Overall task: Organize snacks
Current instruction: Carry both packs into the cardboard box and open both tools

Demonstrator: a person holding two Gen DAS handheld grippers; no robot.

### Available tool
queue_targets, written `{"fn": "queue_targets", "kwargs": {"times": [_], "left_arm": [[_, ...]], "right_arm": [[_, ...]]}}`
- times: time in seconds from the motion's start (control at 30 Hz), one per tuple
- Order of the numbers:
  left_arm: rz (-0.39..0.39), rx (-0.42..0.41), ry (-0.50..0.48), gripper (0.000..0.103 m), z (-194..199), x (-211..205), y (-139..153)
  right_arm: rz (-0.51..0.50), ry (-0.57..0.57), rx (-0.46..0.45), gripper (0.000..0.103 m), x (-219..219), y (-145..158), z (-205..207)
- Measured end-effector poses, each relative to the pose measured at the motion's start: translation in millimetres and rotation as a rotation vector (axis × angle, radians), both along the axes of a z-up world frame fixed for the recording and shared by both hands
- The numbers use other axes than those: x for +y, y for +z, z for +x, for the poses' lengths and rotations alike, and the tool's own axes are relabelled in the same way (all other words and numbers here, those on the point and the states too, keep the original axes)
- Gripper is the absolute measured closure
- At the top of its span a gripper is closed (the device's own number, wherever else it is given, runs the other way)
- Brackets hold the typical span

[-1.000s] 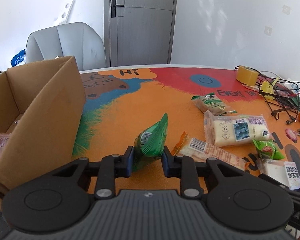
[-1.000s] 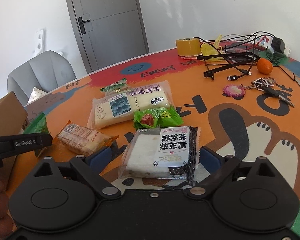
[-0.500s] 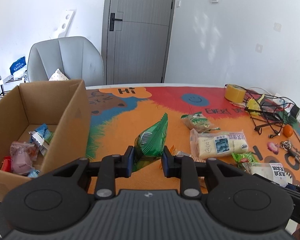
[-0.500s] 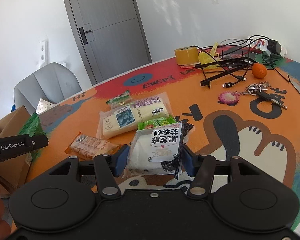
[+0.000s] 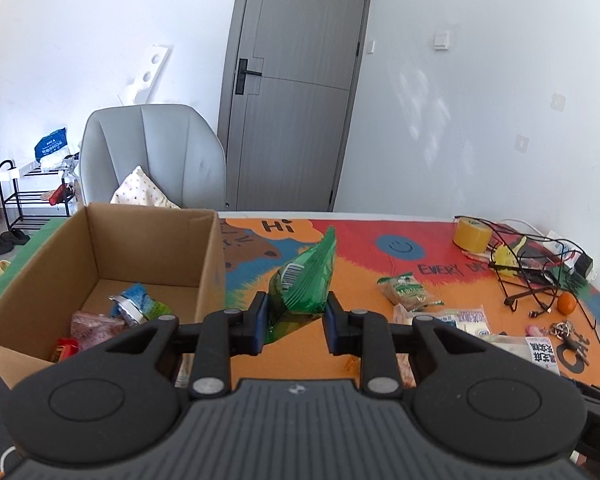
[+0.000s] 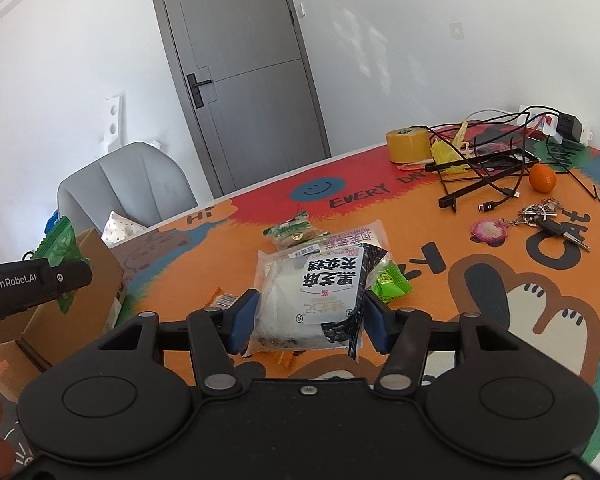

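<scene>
My left gripper [image 5: 294, 322] is shut on a green snack packet [image 5: 304, 280] and holds it in the air just right of the open cardboard box [image 5: 208, 252]. The box holds several snacks [image 5: 132, 306]. The left gripper also shows in the right wrist view [image 6: 60, 278] beside the box [image 6: 100, 264]. My right gripper [image 6: 306, 320] is shut on a black-and-white cake packet [image 6: 320, 292], lifted above the table. A green-labelled biscuit packet [image 5: 406, 288], a long white cake packet [image 6: 340, 240] and a small green packet [image 6: 390, 282] lie on the mat.
The orange cartoon mat [image 6: 440, 248] covers the table. At the far right lie a tape roll [image 6: 406, 146], tangled cables [image 6: 488, 168], an orange [image 6: 542, 178] and keys [image 6: 540, 216]. A grey chair [image 5: 152, 156] stands behind the box.
Both grippers have risen. The right gripper closed on the black-and-white cake packet and lifted it off the mat. The left gripper carried the green packet up, level with the box opening.
</scene>
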State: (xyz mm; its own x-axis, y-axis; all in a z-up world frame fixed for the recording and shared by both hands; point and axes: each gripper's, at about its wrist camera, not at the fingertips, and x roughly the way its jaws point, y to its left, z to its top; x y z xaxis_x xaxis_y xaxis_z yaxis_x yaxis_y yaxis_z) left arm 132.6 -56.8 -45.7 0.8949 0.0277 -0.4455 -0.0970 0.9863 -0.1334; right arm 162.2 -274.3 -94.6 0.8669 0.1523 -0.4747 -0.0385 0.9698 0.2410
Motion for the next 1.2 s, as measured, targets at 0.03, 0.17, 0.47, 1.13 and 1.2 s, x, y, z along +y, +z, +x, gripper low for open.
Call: {"fn": "queue_targets", "kwargs": {"times": [0.03,0.17,0.47,1.13,1.2], "left_arm": [[-0.001,-0.006,0.004,0.076,-2.2,2.5,2.5],[-0.006,-0.026,0.023,0.076,-9.1,11.5,9.8],[-0.005,-0.053,0.07,0.076,-20.3,35.1,21.4],[-0.032,-0.056,0.195,0.076,-24.3,95.6,25.9],[-0.04,-0.047,0.205,0.076,-21.0,102.2,24.2]], "right_arm": [[0.001,0.005,-0.005,0.048,1.6,1.9,-0.3],[0.005,0.027,-0.029,0.048,9.1,9.7,-2.1],[0.012,0.07,-0.066,0.048,28.2,23.6,-3.7],[-0.002,0.187,-0.096,0.048,84.5,40.0,11.2],[-0.006,0.199,-0.094,0.048,90.4,40.6,14.0]]}}
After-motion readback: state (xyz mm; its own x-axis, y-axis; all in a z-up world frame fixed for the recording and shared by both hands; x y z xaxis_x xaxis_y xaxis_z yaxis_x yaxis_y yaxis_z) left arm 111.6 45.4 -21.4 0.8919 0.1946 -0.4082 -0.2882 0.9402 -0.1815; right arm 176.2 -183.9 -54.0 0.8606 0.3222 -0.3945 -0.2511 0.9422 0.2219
